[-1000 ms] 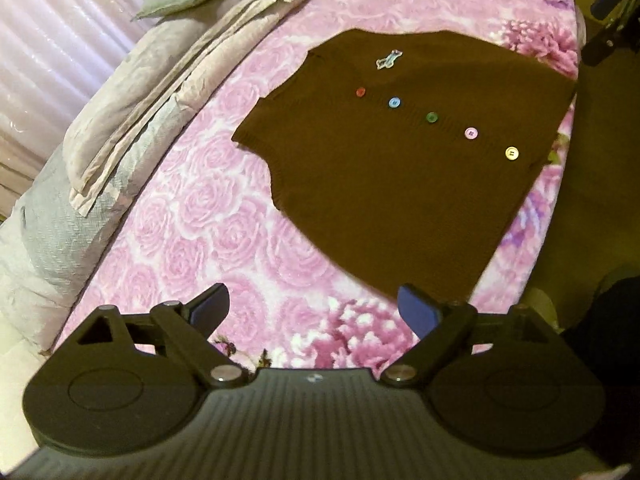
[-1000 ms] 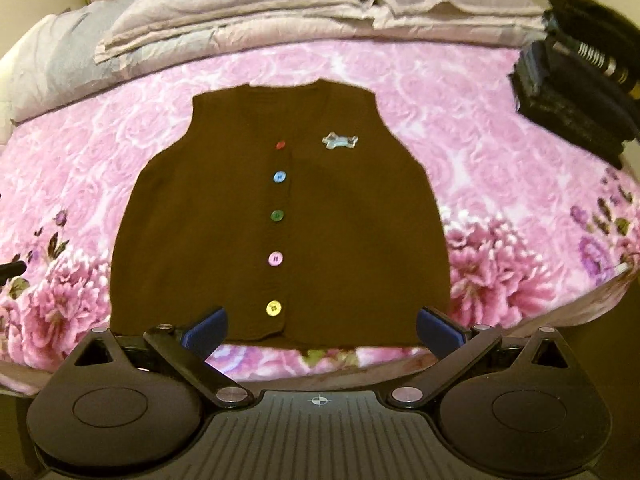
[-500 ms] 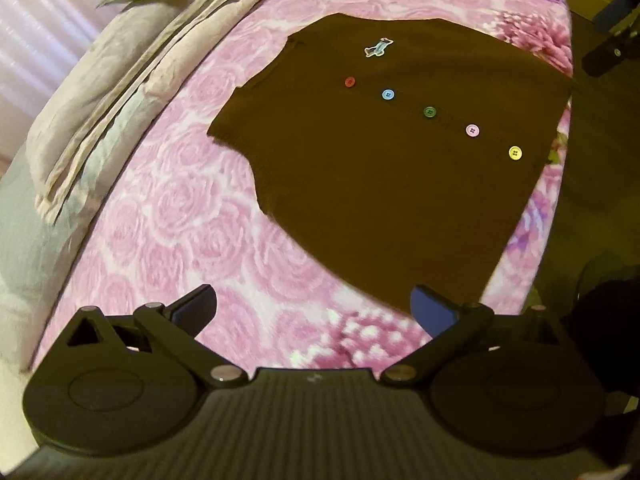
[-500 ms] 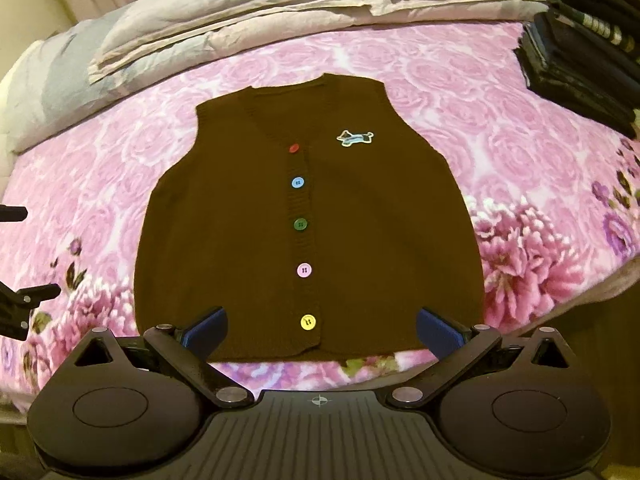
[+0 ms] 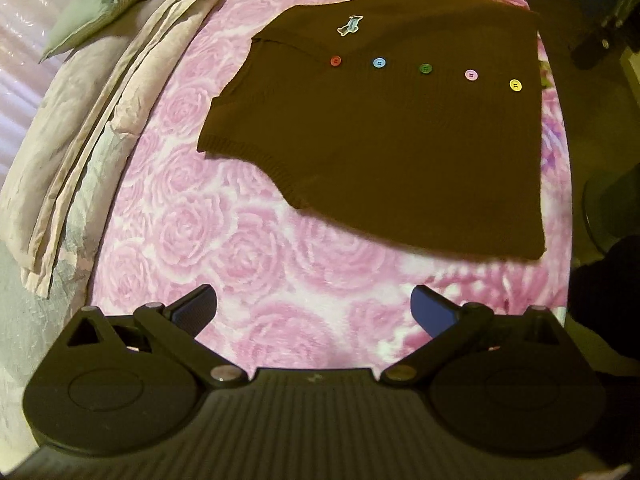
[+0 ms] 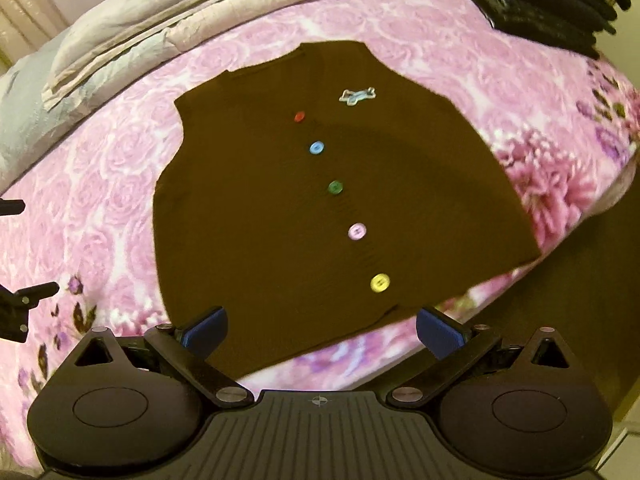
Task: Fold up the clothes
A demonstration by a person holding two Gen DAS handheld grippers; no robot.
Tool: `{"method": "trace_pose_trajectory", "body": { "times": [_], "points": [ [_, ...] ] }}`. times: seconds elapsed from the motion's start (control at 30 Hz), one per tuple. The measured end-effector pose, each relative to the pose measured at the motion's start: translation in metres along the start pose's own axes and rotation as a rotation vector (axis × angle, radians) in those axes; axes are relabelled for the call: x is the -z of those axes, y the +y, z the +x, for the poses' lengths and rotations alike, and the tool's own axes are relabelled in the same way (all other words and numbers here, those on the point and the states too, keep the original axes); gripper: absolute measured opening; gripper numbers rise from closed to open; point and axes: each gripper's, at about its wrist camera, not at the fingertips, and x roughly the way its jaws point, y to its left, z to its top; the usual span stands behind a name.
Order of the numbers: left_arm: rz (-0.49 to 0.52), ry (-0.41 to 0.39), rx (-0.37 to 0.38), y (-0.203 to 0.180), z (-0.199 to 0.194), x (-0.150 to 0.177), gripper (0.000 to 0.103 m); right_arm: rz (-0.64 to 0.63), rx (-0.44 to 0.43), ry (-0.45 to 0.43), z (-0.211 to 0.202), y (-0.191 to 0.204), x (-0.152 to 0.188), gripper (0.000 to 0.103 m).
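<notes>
A dark brown sleeveless knit vest lies flat and face up on the pink rose bedspread, with a row of coloured buttons and a small blue dog patch. It fills the middle of the right wrist view. My left gripper is open and empty over the bedspread, off the vest's side edge. My right gripper is open and empty, just over the vest's hem. The left gripper's fingers show at the left edge of the right wrist view.
Folded grey and beige bedding and a green pillow lie along the far side of the bed. A stack of dark folded clothes sits at the far right corner. The bed edge drops off beside the vest's right side.
Both grippers have moved closer to the vest. The left view has swung so the vest's side edge is nearer. The right gripper has tilted and sits over the hem. Both stay open.
</notes>
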Motion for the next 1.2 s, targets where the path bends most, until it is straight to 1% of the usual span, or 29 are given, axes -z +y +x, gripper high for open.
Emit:
{"method": "trace_pose_trajectory", "body": {
  "times": [0.2,0.27,0.33,0.37,0.43,0.47,0.5,0.57,0.6,0.63,0.67,0.73,0.77,0.83,0.9,0.97,1.03,1.07,1.1,1.13,1.17,1.2],
  "points": [
    [0.001,-0.010,0.006,0.004,0.005,0.007,0.102,-0.014,0.010,0.008,0.005,0.018,0.006,0.103],
    [0.042,-0.039,-0.004,0.000,0.006,0.010,0.102,-0.022,0.009,0.008,0.008,0.022,0.009,0.103],
    [0.105,-0.080,-0.028,-0.004,0.009,0.013,0.102,-0.115,0.009,-0.024,0.012,0.034,0.020,0.103],
    [0.130,-0.116,-0.066,-0.007,0.013,0.015,0.102,-0.170,0.009,-0.042,0.015,0.041,0.025,0.103],
    [0.248,-0.150,-0.099,-0.013,0.025,0.018,0.102,-0.281,0.010,-0.079,0.019,0.056,0.037,0.103],
    [0.300,-0.170,-0.130,-0.016,0.035,0.020,0.102,-0.338,0.008,-0.092,0.024,0.064,0.046,0.103],
    [0.376,-0.180,-0.137,-0.019,0.045,0.022,0.101,-0.397,0.005,-0.101,0.030,0.073,0.056,0.103],
    [0.494,-0.225,-0.168,-0.022,0.065,0.025,0.101,-0.514,-0.001,-0.119,0.043,0.091,0.076,0.103],
    [0.572,-0.245,-0.181,-0.023,0.078,0.026,0.101,-0.573,-0.005,-0.128,0.049,0.100,0.087,0.103],
    [0.619,-0.256,-0.195,-0.023,0.089,0.026,0.101,-0.613,-0.009,-0.133,0.055,0.108,0.095,0.102],
    [0.652,-0.270,-0.230,-0.022,0.103,0.025,0.101,-0.643,-0.015,-0.137,0.063,0.117,0.106,0.089],
    [0.730,-0.288,-0.254,-0.019,0.127,0.022,0.096,-0.678,-0.015,-0.126,0.080,0.131,0.122,0.069],
    [0.756,-0.299,-0.281,-0.017,0.139,0.020,0.095,-0.686,-0.012,-0.121,0.087,0.136,0.127,0.069],
    [0.827,-0.326,-0.295,-0.012,0.156,0.017,0.093,-0.693,-0.002,-0.116,0.100,0.143,0.135,0.069],
    [0.833,-0.348,-0.341,-0.008,0.167,0.014,0.090,-0.700,0.007,-0.113,0.113,0.145,0.139,0.069],
    [0.852,-0.351,-0.358,-0.005,0.178,0.011,0.084,-0.717,0.023,-0.105,0.124,0.149,0.144,0.069],
    [0.881,-0.347,-0.342,-0.003,0.184,0.008,0.076,-0.723,0.033,-0.088,0.133,0.150,0.140,0.069],
    [0.886,-0.348,-0.338,-0.001,0.185,0.006,0.073,-0.722,0.038,-0.078,0.137,0.149,0.138,0.062],
    [0.889,-0.348,-0.333,0.000,0.186,0.005,0.056,-0.721,0.043,-0.068,0.141,0.148,0.137,0.054],
    [0.890,-0.337,-0.337,0.002,0.185,0.003,0.030,-0.720,0.048,-0.057,0.145,0.147,0.135,0.040],
    [0.890,-0.326,-0.341,0.003,0.184,0.001,0.020,-0.711,0.050,-0.050,0.147,0.144,0.132,0.028],
    [0.889,-0.316,-0.344,0.004,0.183,-0.001,0.011,-0.697,0.050,-0.045,0.146,0.141,0.129,0.020]
  ]
}}
